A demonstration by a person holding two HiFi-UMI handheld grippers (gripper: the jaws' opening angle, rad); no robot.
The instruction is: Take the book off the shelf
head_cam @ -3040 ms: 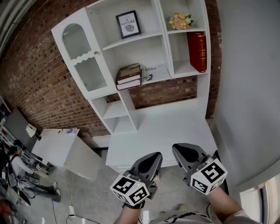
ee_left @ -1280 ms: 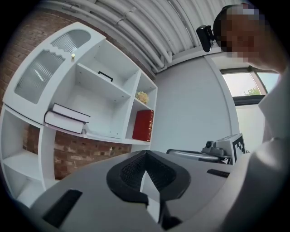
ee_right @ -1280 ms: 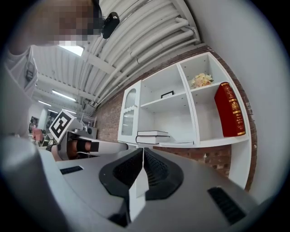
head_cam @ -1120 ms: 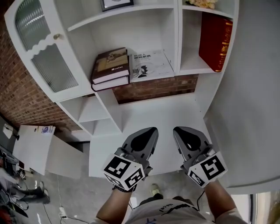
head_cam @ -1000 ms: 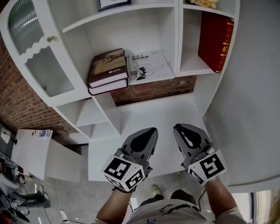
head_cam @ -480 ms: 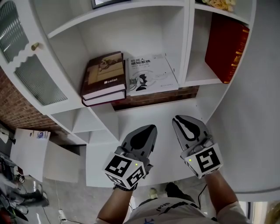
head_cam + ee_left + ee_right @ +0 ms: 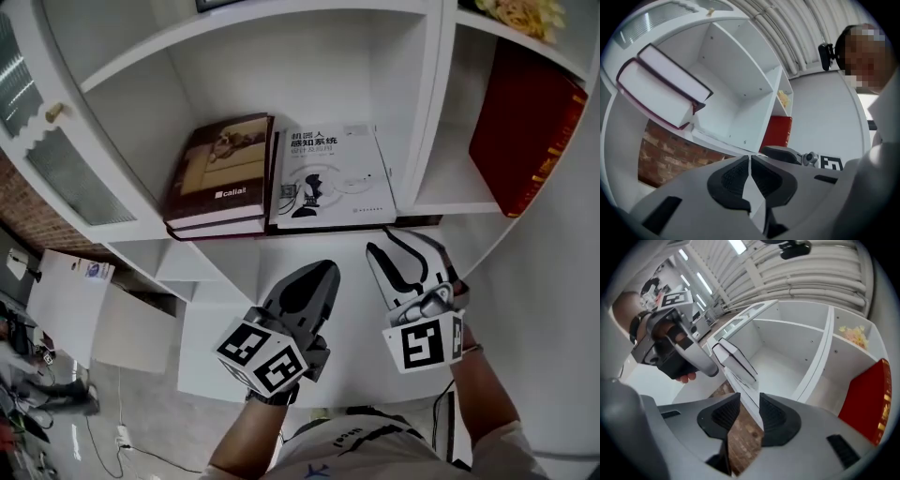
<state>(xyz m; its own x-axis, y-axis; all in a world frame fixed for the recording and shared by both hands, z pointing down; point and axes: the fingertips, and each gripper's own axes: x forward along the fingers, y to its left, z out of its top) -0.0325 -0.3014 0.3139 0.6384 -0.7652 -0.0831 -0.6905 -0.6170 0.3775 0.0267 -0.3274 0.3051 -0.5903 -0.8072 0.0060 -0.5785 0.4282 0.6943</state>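
Closed in since half a second ago: right gripper (image 7: 398,246) now sits just under the white book (image 7: 330,178). Book lies flat, cover up, in the shelf (image 7: 131,122) middle bay, just beside the brown books (image 7: 220,173). Right jaws opening, nothing between the pads; shelf edge shows beyond them. Left gripper (image 7: 750,161) pressed closed, empty. Red book (image 7: 527,141) stands in the next bay.

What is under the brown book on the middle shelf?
A second dark book lies under the brown book, flat on the shelf. Only its edge shows; its cover is hidden.
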